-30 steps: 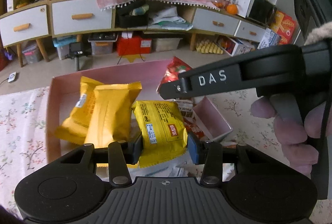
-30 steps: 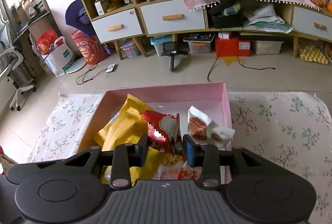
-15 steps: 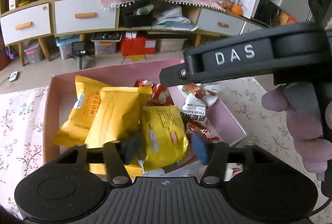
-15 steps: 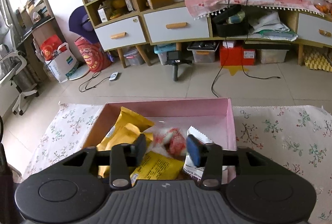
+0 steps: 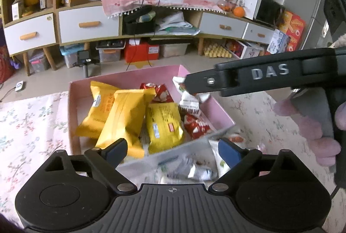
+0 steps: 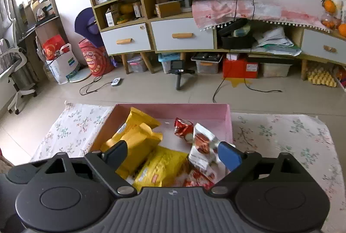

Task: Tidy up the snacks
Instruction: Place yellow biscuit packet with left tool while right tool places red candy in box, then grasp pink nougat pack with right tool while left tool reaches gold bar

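Observation:
A pink box (image 5: 218, 109) (image 6: 229, 122) on the flowered cloth holds snacks: several yellow packets (image 5: 127, 116) (image 6: 138, 138), red packets (image 5: 195, 127) (image 6: 183, 127) and a white packet (image 5: 190, 103) (image 6: 202, 144). My left gripper (image 5: 172, 150) is open and empty above the box's near edge. My right gripper (image 6: 172, 154) is open and empty above the box's near end; in the left wrist view its finger (image 5: 237, 81) reaches over the box's far right corner. A clear bag of snacks (image 5: 190, 168) lies just in front of the box.
The flowered cloth (image 6: 281, 138) covers the table on both sides of the box. Beyond the table edge are floor, a low cabinet with drawers (image 6: 181, 36), a small tripod (image 6: 179, 75) and storage bins.
Both grippers have opened and pulled back and up. The left let go of a yellow packet and the right of a red packet; both now lie in the box.

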### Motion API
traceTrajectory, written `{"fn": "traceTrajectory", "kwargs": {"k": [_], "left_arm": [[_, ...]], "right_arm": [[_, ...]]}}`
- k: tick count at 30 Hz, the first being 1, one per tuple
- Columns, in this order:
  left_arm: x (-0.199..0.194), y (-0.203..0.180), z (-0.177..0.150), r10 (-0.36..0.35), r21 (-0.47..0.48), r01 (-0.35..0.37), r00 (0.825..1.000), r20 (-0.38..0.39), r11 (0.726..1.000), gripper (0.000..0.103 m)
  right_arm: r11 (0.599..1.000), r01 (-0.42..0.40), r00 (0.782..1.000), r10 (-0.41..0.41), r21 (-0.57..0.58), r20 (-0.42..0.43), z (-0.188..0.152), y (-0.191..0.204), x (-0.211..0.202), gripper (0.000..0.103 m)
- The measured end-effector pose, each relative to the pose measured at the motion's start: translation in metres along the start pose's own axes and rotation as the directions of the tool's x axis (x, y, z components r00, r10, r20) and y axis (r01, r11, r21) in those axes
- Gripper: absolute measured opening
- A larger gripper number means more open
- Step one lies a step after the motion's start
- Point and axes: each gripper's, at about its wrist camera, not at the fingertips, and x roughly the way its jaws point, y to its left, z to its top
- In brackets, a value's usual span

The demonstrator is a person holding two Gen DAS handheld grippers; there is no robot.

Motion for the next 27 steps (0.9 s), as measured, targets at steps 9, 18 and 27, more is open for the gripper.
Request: {"fn": "traceTrajectory", "kwargs": {"k": [9, 18, 27], "left_arm": [[-0.029, -0.011, -0.022, 0.086, 0.012, -0.085, 0.995, -0.059, 0.996, 0.096], [-0.047, -0.017, -0.056, 0.188, -0.029, -0.196, 0.967, -0.170, 0.980, 0.096], [-0.043, -0.022, -0.088, 0.207, -0.039, -0.218, 0.959, -0.194, 0.975, 0.097]], "right_arm": [[0.997, 0.035, 0.999, -0.033, -0.074, 0.028, -0.022, 0.008, -0.041, 0.085], [0.991, 0.070, 0.998, -0.070, -0.116, 0.004, -0.050, 0.010, -0.065, 0.085], [0.979, 0.033, 0.999, -0.031, -0.199, 0.013, -0.087, 0.003, -0.077, 0.087]]}}
